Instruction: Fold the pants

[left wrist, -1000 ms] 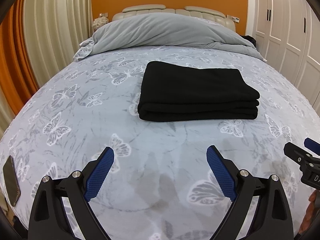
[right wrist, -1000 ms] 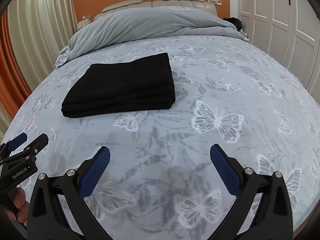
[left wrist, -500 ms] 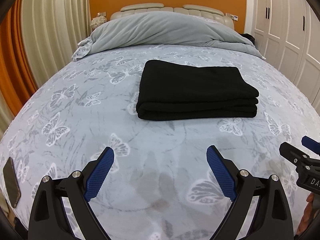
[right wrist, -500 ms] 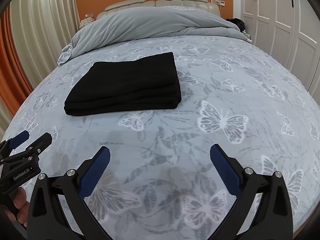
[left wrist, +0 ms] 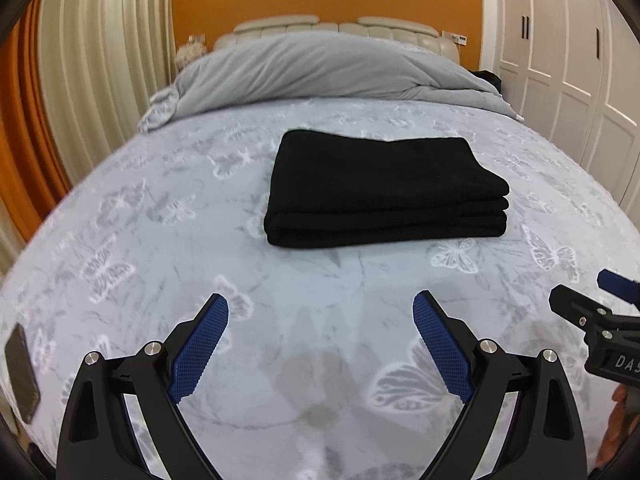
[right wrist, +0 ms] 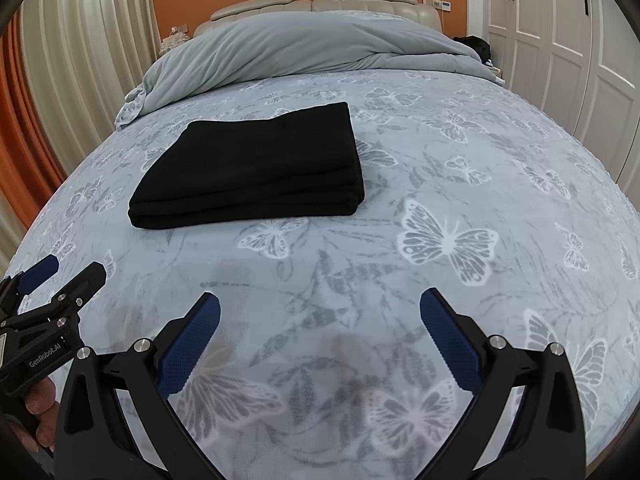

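The black pants lie folded into a flat rectangular stack in the middle of the bed; in the right wrist view the pants sit left of centre. My left gripper is open and empty, well short of the stack's near edge. My right gripper is open and empty, near and to the right of the stack. The right gripper also shows at the right edge of the left wrist view; the left one shows at the left edge of the right wrist view.
The bed has a grey butterfly-print cover. A bunched grey duvet lies at the headboard. A dark phone lies at the bed's left near edge. Curtains stand left, white wardrobe doors right.
Both grippers have drawn back and risen slightly from the folded pants; the views tilt up a little. The pants have not moved.
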Motion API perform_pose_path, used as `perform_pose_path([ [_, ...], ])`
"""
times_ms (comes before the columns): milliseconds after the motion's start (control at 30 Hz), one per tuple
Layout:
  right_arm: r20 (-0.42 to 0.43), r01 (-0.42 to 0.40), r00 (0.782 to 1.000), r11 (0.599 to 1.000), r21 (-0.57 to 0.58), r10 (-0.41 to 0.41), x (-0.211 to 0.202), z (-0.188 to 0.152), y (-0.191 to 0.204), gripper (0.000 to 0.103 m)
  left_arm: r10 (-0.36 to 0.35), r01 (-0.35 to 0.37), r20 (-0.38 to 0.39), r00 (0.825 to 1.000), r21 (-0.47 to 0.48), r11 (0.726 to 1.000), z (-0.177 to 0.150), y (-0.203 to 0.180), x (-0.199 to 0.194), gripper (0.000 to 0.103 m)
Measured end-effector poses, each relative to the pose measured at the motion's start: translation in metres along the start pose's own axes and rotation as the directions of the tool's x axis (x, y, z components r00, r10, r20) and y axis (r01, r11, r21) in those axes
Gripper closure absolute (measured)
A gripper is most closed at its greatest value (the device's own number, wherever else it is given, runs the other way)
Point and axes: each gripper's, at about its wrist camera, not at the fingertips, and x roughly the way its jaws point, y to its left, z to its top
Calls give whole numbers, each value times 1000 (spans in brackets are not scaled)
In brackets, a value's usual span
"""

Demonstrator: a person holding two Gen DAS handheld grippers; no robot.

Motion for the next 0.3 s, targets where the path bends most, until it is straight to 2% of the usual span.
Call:
perform_pose_path([
  [200,2,0,1000,1000,-2,0,1,0,-1,5,72,-72,16,997,33,997,0,-5,0,13],
  [300,1,-1,1000,1000,0,1,1,0,-1,5,50,-49,-6,999,32,998,-1,-4,4,13],
])
